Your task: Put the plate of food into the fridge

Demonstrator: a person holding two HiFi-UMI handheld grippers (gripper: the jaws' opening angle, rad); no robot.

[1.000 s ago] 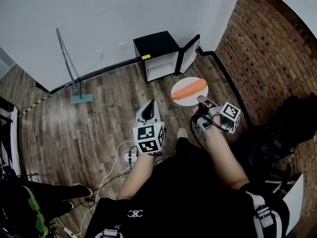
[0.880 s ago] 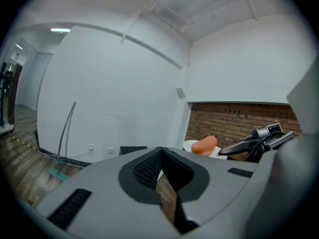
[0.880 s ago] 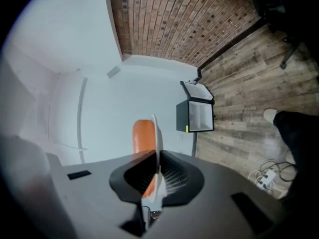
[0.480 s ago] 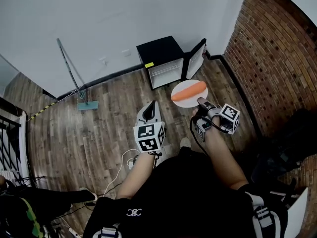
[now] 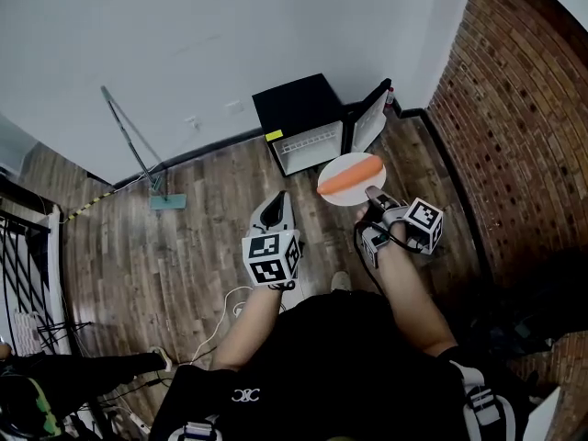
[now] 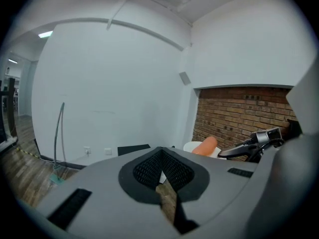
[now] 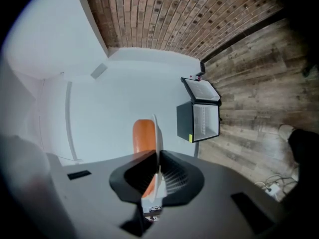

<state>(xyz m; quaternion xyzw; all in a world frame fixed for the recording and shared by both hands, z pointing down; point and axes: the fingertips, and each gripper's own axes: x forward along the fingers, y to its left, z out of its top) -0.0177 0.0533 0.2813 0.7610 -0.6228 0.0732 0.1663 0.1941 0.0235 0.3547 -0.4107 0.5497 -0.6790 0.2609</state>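
The right gripper (image 5: 372, 194) is clamping the rim of the round white plate (image 5: 338, 165), which is carrying an orange carrot-shaped food piece (image 5: 354, 176). The plate is hanging in the air near the small black fridge (image 5: 296, 108), whose door is standing open. The left gripper (image 5: 274, 206) is showing its jaws pressed together, empty.

White plate (image 5: 342, 163), orange food (image 5: 353, 177). Black fridge (image 5: 296, 108) — white inside. Floor (image 5: 184, 246) of brown wood planks; brick wall (image 5: 524, 108) red-brown. Left tool (image 5: 278, 196) and right tool (image 5: 371, 191) — black-and-white square markers.
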